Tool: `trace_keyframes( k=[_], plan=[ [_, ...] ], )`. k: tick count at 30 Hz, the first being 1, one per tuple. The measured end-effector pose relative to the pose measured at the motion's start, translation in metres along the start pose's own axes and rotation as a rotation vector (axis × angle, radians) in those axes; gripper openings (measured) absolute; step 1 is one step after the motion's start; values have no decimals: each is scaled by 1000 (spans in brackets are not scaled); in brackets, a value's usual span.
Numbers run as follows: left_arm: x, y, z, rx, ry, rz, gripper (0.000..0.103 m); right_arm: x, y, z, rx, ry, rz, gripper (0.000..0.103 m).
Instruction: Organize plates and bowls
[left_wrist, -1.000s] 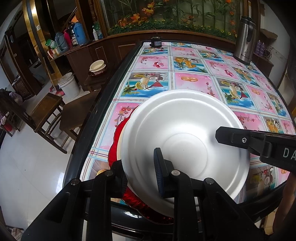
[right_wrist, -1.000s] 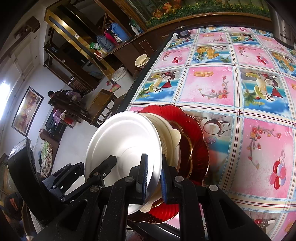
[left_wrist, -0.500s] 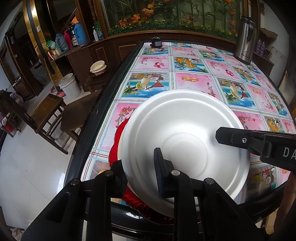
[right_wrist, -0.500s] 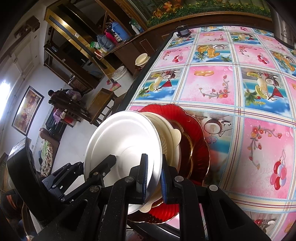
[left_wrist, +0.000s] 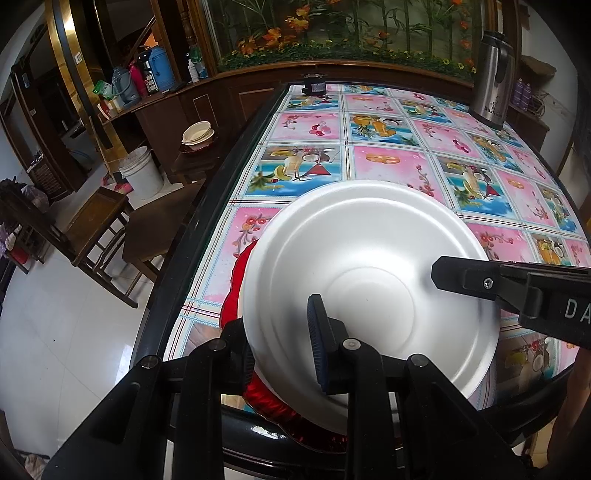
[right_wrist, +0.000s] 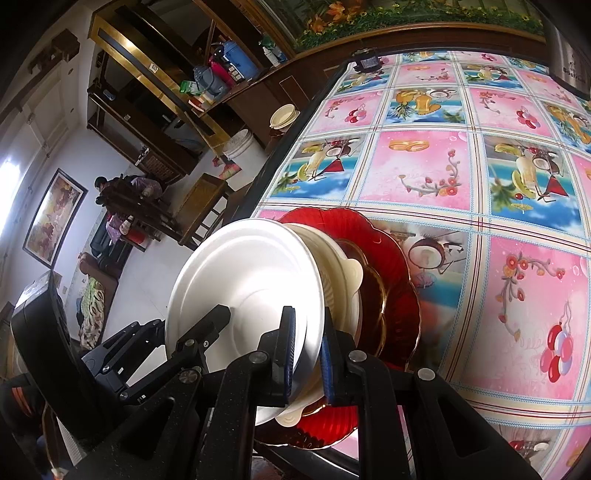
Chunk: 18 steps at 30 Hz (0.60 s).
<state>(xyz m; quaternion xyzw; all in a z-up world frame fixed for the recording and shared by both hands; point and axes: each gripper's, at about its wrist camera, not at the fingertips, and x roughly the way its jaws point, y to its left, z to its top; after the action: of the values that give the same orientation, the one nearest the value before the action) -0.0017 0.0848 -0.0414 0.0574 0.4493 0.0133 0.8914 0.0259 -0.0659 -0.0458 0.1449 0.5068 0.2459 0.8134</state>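
A white foam bowl sits on top of a stack at the table's near left corner. Under it are a cream bowl, an amber plate and a red scalloped plate. My left gripper straddles the white bowl's near rim, one finger inside and one outside; its grip is not clear. My right gripper is shut on the white bowl's rim. Its finger also shows in the left wrist view.
The table has a pink and blue fruit-print cloth under glass. A steel thermos stands at the far right, a small dark object at the far edge. Chairs, a white bucket and stacked bowls are left of the table.
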Motion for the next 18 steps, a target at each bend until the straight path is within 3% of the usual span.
trace_keyframes(
  k=[18],
  plan=[
    [1,1,0,-3,-1,-2,24,2,0,1,0,5,-1,14]
  ],
)
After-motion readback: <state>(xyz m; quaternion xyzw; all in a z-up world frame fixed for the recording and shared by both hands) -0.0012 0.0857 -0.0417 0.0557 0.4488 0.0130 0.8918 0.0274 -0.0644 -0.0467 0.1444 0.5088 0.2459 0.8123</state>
